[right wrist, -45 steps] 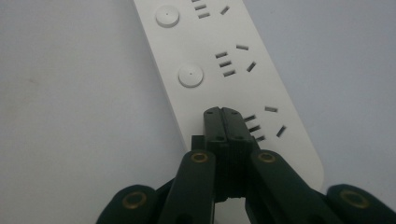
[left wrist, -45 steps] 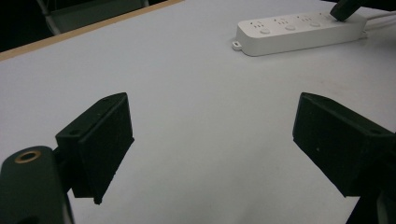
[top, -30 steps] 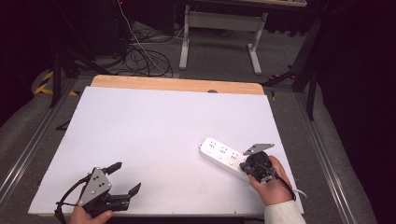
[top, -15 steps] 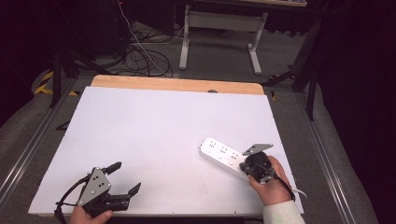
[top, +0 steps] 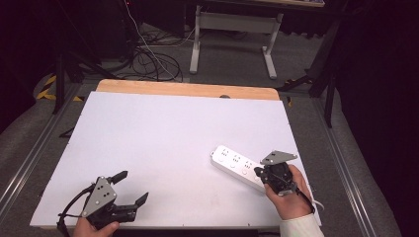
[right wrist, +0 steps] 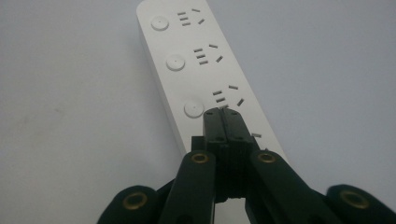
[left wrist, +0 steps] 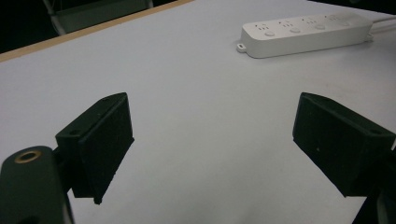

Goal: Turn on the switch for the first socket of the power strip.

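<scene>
A flat white rectangular counter with a pale wooden strip along its far edge stands in a dim room. Beyond that edge, black cables lie tangled on the grey floor beside the white metal legs of another table. Dark metal rails run along both sides of the counter.

A long white plastic power strip with round buttons and rows of sockets lies flat on the counter, angled, toward its near right corner. No containers are present.

The right tongs, held in the person's right hand, sit over the near end of the power strip, jaws pressed together with nothing between them, tips just by the nearest round button. The left tongs are well to the left of the power strip, near the counter's front edge, jaws spread wide over bare surface.
</scene>
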